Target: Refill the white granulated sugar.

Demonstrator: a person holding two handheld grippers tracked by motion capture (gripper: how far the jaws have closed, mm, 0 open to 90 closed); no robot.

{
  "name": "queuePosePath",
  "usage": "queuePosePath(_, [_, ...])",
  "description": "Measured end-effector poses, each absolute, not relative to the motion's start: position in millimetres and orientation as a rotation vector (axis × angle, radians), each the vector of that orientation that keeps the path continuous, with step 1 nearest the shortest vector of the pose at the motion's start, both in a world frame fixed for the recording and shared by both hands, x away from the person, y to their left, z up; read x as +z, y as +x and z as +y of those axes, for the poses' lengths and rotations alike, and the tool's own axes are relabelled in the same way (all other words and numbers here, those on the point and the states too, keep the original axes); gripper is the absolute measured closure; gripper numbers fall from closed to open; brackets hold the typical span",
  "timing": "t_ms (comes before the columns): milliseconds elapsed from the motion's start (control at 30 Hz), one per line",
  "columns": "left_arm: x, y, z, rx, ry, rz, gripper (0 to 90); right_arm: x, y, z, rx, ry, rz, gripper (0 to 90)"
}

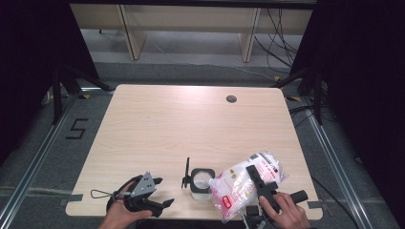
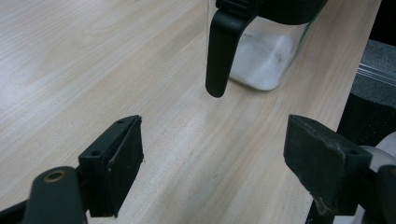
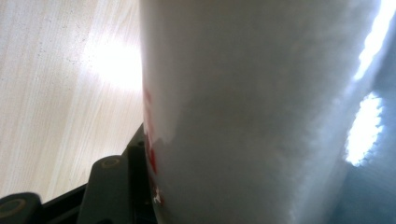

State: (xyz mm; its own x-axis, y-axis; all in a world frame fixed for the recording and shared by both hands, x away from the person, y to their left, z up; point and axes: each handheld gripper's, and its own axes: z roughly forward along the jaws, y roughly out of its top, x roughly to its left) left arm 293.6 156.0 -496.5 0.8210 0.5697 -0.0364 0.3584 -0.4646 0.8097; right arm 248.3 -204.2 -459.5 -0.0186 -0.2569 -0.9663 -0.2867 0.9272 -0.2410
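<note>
Spreading across most of the high view, the pale wooden table [image 1: 191, 124] is bare except for a cluster near the person's edge, which keeps everything within easy reach of both hands. Largest of that cluster is the clear plastic bag of white granules with red printing [image 1: 239, 186], held tilted with its lower end toward the small square clear glass jar with a black flip lid [image 1: 200, 183] — a pose that suits pouring the contents across into the jar's open mouth. The right gripper [image 1: 260, 183] has its black jaws pinching the bag at the middle, set fairly wide because the bag is bulky; in the right gripper view the white bag [image 3: 243, 112] presses right against the jaw beside it. The jar stands upright just left of the bag, its lid swung open to the left so the mouth is clear, with a layer of white granules already in the bottom [image 2: 266, 60]. The left gripper [image 1: 160, 200] rests near the table's front edge, jaws spread and holding nothing — probably waiting to steady the jar, whose black lid tab [image 2: 224, 46] hangs just ahead of it.
</note>
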Motion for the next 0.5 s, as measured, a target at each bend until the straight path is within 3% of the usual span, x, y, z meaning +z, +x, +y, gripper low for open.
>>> queuePosePath(500, [-496.3, 293.5, 156.1, 0.300, 2.112, 0.680, 19.3, -460.1, 248.7, -204.7, 0.012, -0.436, 1.607, 42.8])
